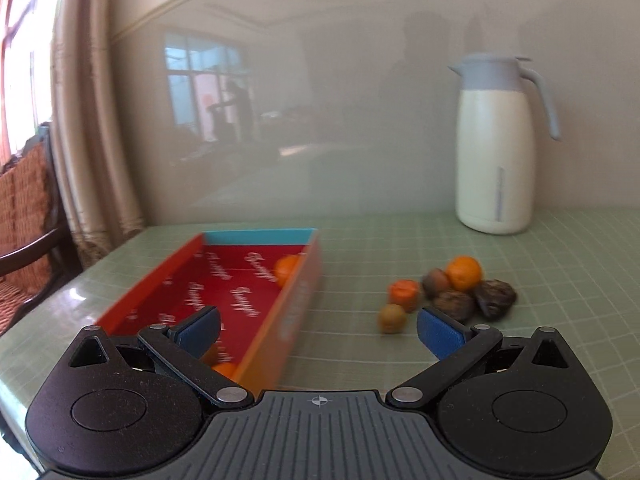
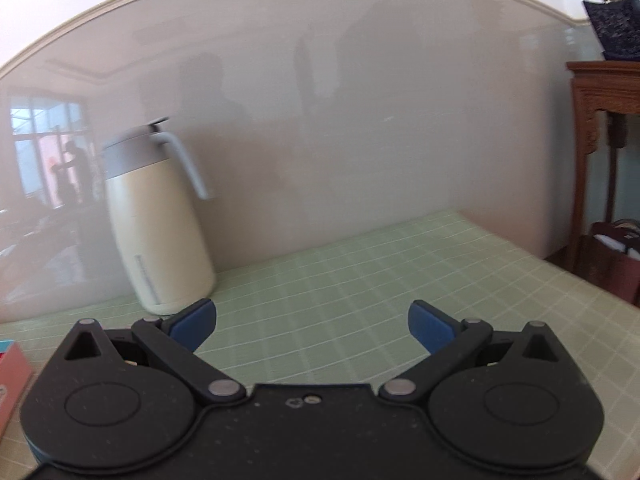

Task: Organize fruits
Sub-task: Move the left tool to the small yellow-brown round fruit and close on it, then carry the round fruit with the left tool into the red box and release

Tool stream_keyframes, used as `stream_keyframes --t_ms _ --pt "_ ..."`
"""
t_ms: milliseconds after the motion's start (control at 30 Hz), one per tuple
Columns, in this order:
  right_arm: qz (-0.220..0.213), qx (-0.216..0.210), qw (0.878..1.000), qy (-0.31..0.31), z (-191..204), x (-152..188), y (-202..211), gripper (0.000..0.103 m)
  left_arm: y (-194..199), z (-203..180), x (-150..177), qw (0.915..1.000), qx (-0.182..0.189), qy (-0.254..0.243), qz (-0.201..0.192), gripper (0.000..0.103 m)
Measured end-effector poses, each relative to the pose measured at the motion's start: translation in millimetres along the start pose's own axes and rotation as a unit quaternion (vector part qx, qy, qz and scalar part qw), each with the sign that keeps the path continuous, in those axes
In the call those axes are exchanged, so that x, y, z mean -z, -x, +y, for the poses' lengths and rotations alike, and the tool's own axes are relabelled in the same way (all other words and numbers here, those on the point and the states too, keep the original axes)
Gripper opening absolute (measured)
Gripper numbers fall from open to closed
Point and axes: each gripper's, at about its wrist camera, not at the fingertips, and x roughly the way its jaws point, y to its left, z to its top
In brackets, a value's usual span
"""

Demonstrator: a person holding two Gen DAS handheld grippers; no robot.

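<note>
In the left wrist view a red box [image 1: 168,280] with orange sides and a blue far end lies on the table at the left. An orange [image 1: 287,269] sits at its far right corner, and another orange [image 1: 225,369] shows at its near end behind my left finger. A pile of fruit lies to the right of the box: an orange [image 1: 463,273], a smaller orange [image 1: 405,294], a small green fruit [image 1: 393,318] and three dark brown fruits [image 1: 494,297]. My left gripper [image 1: 318,332] is open and empty above the box's near right side. My right gripper [image 2: 312,326] is open and empty over bare table.
A cream jug with a grey lid and handle [image 1: 496,148] stands at the back against the glossy wall; it also shows in the right wrist view [image 2: 158,224]. The green checked tablecloth [image 2: 360,272] covers the table. A chair [image 1: 28,216] stands left; a wooden stand [image 2: 600,128] right.
</note>
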Motion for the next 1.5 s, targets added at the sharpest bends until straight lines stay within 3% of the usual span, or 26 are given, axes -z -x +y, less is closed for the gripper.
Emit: stream_keyframes --t_ms 200,500,667,833,1067,1500 --pt "-0.008 0.08 0.997 0.007 -1.2 1.9 -5.7 0.103 -23.9 -26.0 -4.4 0.9997 0.006 -0.021 0.007 0.103" --pt "-0.008 0.054 0.998 0.012 -2.1 5.3 -1.2 0.103 -65.5 -40.9 -4.3 0.9988 0.016 -0.017 0.043 0.103" --pt "-0.015 0.05 0.998 0.023 1.3 4.1 0.8 0.103 -85.7 -44.0 -2.6 0.9959 0.04 -0.017 0.08 0.066" --pt "-0.015 0.044 0.999 0.02 -1.5 1.7 -0.1 0.103 -98.7 -42.2 -2.3 0.9938 0.051 -0.007 0.099 0.063" --pt "-0.006 0.045 0.999 0.023 -0.5 3.5 -5.2 0.103 -107.2 -50.0 -1.8 0.9913 0.074 -0.017 0.108 0.026" --pt "-0.008 0.033 0.999 0.026 6.1 2.8 -2.5 0.103 -81.7 -45.9 -6.8 0.9968 0.056 -0.029 0.048 0.026"
